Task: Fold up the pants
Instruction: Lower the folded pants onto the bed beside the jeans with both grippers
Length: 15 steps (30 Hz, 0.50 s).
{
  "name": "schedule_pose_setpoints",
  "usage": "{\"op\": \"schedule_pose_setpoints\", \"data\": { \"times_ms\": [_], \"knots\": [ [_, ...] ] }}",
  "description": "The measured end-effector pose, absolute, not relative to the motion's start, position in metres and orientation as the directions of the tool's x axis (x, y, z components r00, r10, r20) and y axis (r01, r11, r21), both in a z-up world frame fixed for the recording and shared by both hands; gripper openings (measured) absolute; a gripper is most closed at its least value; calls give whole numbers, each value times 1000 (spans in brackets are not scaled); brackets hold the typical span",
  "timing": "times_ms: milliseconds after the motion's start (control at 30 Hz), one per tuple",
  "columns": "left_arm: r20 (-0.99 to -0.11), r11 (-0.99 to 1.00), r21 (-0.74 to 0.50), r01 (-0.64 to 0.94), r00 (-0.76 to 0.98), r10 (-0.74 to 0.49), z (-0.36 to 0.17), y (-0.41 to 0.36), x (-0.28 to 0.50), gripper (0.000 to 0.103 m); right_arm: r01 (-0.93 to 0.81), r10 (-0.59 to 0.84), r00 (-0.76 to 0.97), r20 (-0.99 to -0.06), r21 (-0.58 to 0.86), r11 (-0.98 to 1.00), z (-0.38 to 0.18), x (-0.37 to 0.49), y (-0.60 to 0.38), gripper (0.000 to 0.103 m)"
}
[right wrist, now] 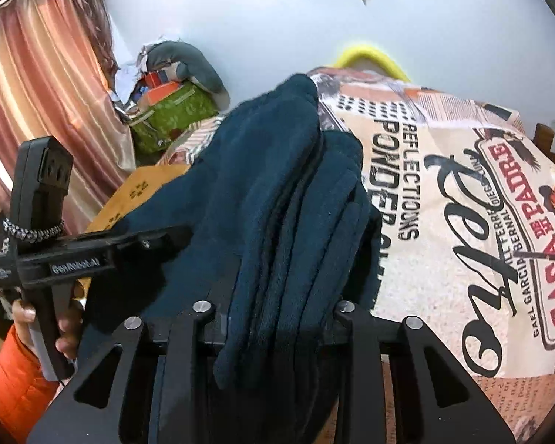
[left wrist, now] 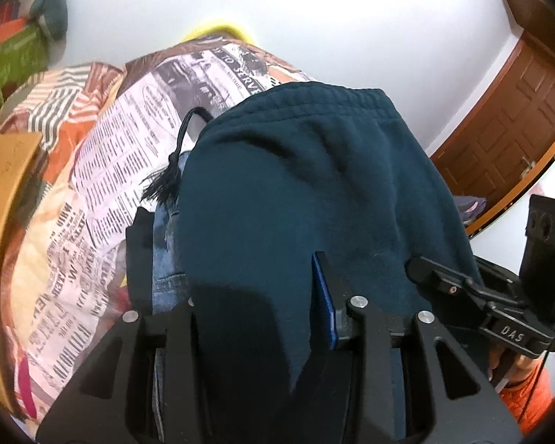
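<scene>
Dark teal fleece pants (left wrist: 296, 185), with a gathered elastic waistband, are held above a bed covered by a newspaper-print bedspread in orange, cream and black (right wrist: 462, 240). The left gripper (left wrist: 240, 288), a black two-finger tool, is clamped on a thick fold of the teal fabric, which fills the gap between its jaws; a strip of blue denim (left wrist: 164, 244) and a black frayed drawstring (left wrist: 166, 181) show beside its left finger. The right gripper (right wrist: 277, 296) is likewise closed on several stacked layers of the same pants, the folds bunched between its jaws. Each view shows the other tool's handle held by a hand (right wrist: 66, 336) with an orange padded sleeve (right wrist: 14, 381). A brown panelled wooden door (left wrist: 507, 125) stands behind.
</scene>
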<state>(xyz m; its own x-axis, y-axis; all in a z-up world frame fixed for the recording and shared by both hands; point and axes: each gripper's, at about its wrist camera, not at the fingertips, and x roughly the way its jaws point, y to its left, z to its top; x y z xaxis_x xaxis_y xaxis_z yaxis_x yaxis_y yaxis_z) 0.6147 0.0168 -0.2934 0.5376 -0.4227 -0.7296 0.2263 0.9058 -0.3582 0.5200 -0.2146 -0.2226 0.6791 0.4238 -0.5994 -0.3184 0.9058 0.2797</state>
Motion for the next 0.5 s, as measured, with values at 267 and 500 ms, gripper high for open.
{"op": "schedule_pose_setpoints", "data": {
  "times_ms": [267, 500],
  "knots": [
    [-745, 942, -211, 260, 581, -327, -269, 6, 576, 38, -316, 357, 673, -648, 184, 931, -222, 505, -217, 35],
    [-738, 961, -147, 235, 621, -265, -248, 23, 526, 37, -308, 349, 678, -647, 181, 934, -217, 465, -234, 37]
  ]
}}
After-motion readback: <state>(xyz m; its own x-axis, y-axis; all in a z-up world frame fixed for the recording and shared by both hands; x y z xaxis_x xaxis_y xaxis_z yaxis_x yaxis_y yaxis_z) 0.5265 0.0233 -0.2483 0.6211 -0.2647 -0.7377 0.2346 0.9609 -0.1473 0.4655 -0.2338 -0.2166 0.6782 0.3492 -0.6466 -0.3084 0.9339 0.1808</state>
